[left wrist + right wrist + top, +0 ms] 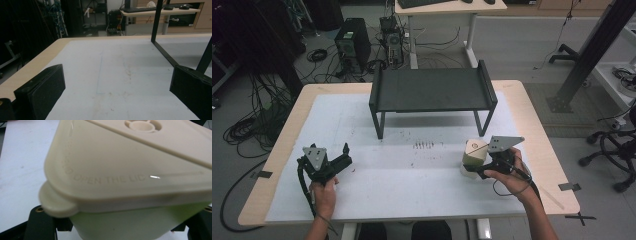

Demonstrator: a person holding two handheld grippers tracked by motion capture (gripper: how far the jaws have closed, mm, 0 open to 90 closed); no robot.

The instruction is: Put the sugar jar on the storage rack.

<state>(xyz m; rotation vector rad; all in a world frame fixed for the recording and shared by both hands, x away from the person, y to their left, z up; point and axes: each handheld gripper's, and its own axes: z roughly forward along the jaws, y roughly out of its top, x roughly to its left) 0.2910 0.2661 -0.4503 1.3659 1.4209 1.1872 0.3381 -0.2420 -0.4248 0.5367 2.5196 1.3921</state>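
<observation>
Right gripper (475, 169) closed on a lidded box (474, 152), cream lid over a pale green body, at the right side of the bench (282, 150). In the right gripper view the box (140, 182) sits very close, green body low between the two fingers (40, 225), one dark finger at each bottom corner, lid with its small tab and raised lettering above them. Pads apparently pressed on the body below the lid rim, though the contact itself hidden by the box.

Judged step: securing the box before lifting or moving it. Best done with the grip kept on the body, not the lid, since a pinch on the lid edge or tab could pop it open. Worth keeping the box level and lifting straight up, slowly, as smooth plastic walls could slip between narrow pads. Likely destination the dark low shelf (432, 90) at the back of the bench, well apart from the box; that remains a guess.

Left gripper (334, 162) at the left side of the bench, well apart from the box, fingers (42, 92) spread wide with nothing but white bench cover (120, 72) between them. Best left idle, or readied to steady the box if needed.
</observation>
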